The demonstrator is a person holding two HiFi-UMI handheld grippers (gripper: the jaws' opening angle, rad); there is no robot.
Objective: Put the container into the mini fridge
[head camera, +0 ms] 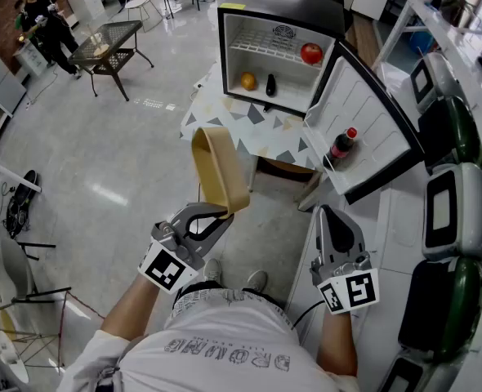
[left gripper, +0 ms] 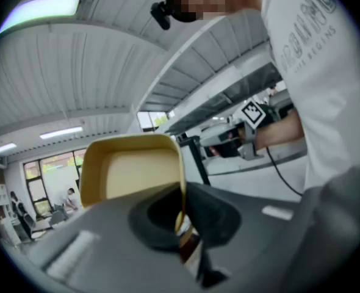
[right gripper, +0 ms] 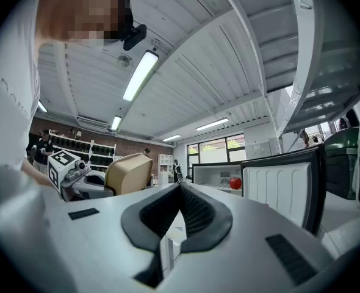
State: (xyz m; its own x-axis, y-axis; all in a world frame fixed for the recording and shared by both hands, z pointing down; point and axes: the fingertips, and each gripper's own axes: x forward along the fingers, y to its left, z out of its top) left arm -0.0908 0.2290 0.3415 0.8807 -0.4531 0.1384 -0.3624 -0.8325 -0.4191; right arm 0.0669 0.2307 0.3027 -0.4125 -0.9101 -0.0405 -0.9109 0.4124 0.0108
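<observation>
Tan plastic is sitting pinched in your left claw (head camera: 222,212): its jaws are clamping one wall of the container (head camera: 219,170), which is sticking out just past the tips. You are holding your right claw (head camera: 332,216) beside it, jaws pressed together on nothing. Well ahead of both claws, the mini fridge (head camera: 280,16) is standing with its door (head camera: 370,129) swung open ahead of the right claw, an apple (head camera: 311,53) showing inside.

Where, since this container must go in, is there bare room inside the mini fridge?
The upper shelf is bare left of the apple. The bottom is free right of the dark object; the orange crowds its left.
</observation>
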